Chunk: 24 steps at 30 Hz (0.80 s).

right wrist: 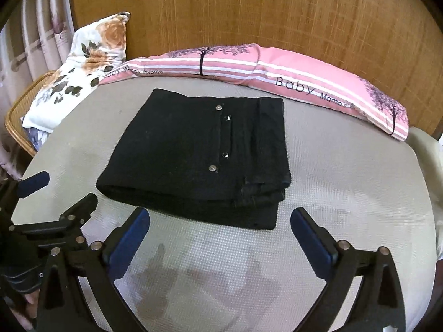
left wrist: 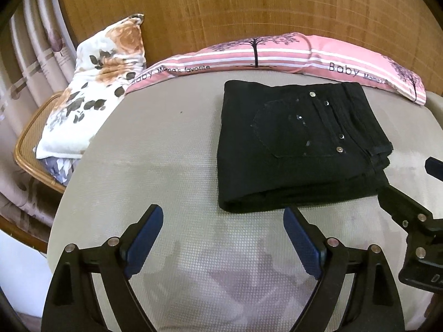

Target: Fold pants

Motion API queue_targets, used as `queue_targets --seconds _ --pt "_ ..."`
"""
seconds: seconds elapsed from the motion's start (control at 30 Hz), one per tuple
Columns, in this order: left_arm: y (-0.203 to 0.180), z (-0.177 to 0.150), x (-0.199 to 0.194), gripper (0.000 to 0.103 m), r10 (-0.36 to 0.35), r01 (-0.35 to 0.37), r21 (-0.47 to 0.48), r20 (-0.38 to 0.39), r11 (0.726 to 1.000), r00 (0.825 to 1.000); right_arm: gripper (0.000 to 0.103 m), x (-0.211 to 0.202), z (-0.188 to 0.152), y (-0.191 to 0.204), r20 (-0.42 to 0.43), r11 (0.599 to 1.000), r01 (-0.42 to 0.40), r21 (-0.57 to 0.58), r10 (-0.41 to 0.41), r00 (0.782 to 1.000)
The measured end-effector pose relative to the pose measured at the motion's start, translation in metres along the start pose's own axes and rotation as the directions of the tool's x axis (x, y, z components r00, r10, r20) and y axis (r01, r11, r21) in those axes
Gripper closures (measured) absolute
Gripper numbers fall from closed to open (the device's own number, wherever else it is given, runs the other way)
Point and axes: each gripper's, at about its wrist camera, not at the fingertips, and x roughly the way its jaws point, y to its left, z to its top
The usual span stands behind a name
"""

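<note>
Black pants [left wrist: 299, 149] lie folded into a compact stack on the grey mat [left wrist: 155, 149], back pocket and metal rivets facing up. In the right wrist view the pants [right wrist: 199, 155] sit just beyond the fingers. My left gripper [left wrist: 223, 215] is open and empty, just in front of the stack's near left corner. My right gripper [right wrist: 220, 218] is open and empty at the stack's near edge. The right gripper also shows in the left wrist view [left wrist: 409, 193] by the stack's near right corner. The left gripper shows in the right wrist view [right wrist: 61, 193] at lower left.
A pink striped pillow [left wrist: 277, 55] runs along the back of the mat against a wooden panel [left wrist: 249, 5]. A floral pillow [left wrist: 102, 83] leans at the back left over a rattan chair [left wrist: 27, 144]. Curtains [left wrist: 25, 55] hang at far left.
</note>
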Motion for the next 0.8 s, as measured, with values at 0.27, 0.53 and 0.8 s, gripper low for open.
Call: queue_targets --seconds 0.27,0.53,0.8 --pt "-0.006 -0.002 -0.003 0.014 -0.014 0.014 0.006 0.007 1.0 1.0 0.002 0.003 -0.006 -0.004 -0.014 1.0 0.009 -0.005 -0.009 1.0" --pt "-0.007 -0.003 -0.003 0.014 -0.019 0.019 0.009 0.008 1.0 1.0 0.002 0.008 -0.008 -0.007 -0.032 1.0 0.011 -0.002 -0.011 0.999" --pt "-0.009 -0.002 -0.001 0.014 -0.019 0.018 0.021 0.016 1.0 1.0 0.002 0.013 -0.01 -0.008 -0.05 1.0 0.013 -0.002 -0.013 0.999"
